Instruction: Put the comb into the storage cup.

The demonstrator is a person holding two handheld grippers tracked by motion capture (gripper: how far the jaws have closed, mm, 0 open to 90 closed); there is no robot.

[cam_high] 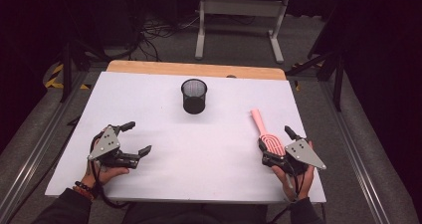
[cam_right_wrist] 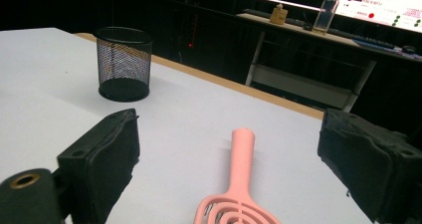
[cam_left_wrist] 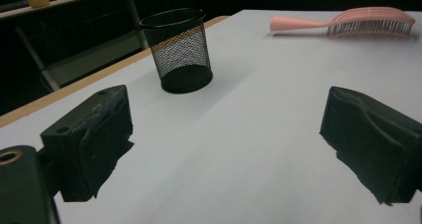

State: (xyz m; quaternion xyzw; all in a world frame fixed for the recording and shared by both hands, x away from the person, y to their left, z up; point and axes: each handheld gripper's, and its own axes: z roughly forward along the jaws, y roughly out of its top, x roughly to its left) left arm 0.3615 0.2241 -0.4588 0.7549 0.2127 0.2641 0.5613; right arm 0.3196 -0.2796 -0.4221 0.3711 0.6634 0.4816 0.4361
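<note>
A pink hairbrush point(cam_high: 259, 122) lies on the white tabletop point(cam_high: 209, 149) at the right, handle pointing away from me. My right gripper point(cam_high: 275, 138) stands open around the brush's head, its jaws wide on both sides and touching nothing. In the right gripper view the brush point(cam_right_wrist: 241, 184) runs up between the jaws of that gripper point(cam_right_wrist: 231, 134) with gaps on each side. A black mesh cup point(cam_high: 194, 95) stands upright at the far middle. My left gripper point(cam_high: 137, 138) rests open at the near left, holding nothing. In the left gripper view, that gripper point(cam_left_wrist: 229, 134) faces the cup point(cam_left_wrist: 181, 52) and the brush point(cam_left_wrist: 348, 22).
The table's far wooden edge point(cam_high: 196, 68) runs behind the cup. Beyond it stand a white desk frame point(cam_high: 241, 15) and floor cables. A bottle point(cam_right_wrist: 328, 7) and a lit screen point(cam_right_wrist: 393, 2) sit on a desk in the background.
</note>
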